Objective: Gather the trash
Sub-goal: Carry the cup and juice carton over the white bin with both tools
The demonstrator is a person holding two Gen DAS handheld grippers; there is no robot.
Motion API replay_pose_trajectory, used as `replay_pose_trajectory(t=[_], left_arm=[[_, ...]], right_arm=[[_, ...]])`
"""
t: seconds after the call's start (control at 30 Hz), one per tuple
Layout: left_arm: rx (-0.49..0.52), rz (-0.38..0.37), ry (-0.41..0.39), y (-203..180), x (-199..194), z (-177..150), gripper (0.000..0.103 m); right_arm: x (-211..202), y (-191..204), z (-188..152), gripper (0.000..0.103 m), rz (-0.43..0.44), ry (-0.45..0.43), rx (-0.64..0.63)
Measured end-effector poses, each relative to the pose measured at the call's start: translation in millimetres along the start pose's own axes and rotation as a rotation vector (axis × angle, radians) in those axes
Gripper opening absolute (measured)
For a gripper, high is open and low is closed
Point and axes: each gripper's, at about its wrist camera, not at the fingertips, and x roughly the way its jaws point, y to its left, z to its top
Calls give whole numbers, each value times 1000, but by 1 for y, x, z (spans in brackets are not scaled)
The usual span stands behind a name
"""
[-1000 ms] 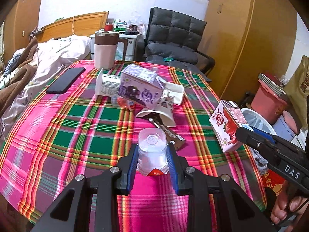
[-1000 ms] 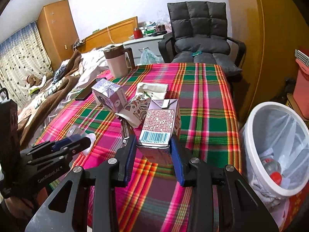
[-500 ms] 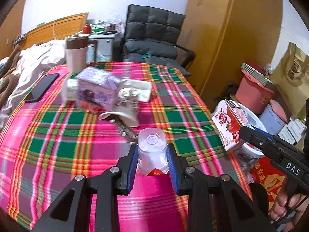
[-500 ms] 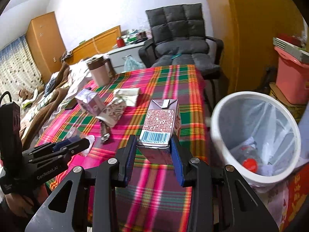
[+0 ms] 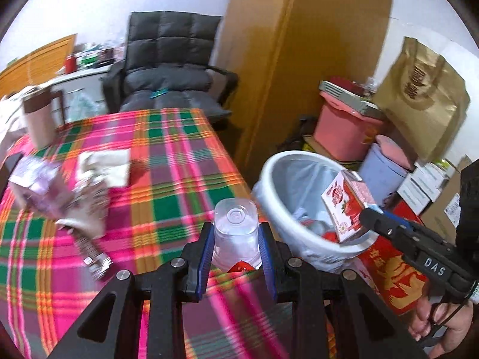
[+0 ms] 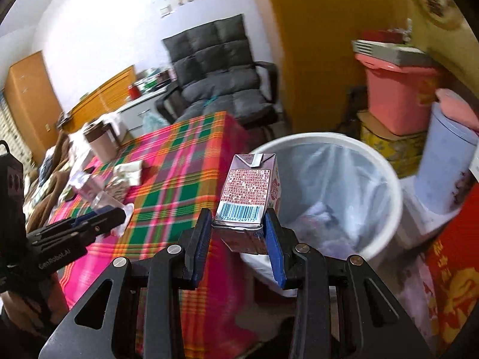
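My left gripper (image 5: 235, 243) is shut on a clear plastic bottle (image 5: 235, 233), held above the right edge of the plaid table, just left of the white trash bin (image 5: 271, 179). My right gripper (image 6: 239, 233) is shut on a strawberry milk carton (image 6: 247, 191) and holds it at the near left rim of the bin (image 6: 386, 176). In the left wrist view the carton (image 5: 347, 203) hangs over the bin's opening. A purple carton (image 5: 36, 191), a paper cup (image 5: 89, 203) and a wrapper (image 5: 92, 254) lie on the table.
A white napkin (image 5: 104, 164) and a pink tumbler (image 5: 37, 119) sit further back on the table. A grey chair (image 5: 170, 68) stands behind it. Pink tubs (image 6: 398, 95), a blue bucket (image 6: 446, 161) and a brown paper bag (image 5: 419, 101) crowd the floor beyond the bin.
Both grippers have swung right, off the table towards the bin, each still holding its item. The milk carton now sits over the bin.
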Motion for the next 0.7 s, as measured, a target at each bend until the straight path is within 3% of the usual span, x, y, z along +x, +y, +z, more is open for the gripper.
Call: replay_pose_trajectory(t=[0.27,0.7], left_arm=[[57,-102,28,-41,36,16,30],[106,-194,95,-75,81,19,30]], right_arm=[[-4,-27,-3,38,-39,7,45],[2,-45,-5,38,-56,31,75]])
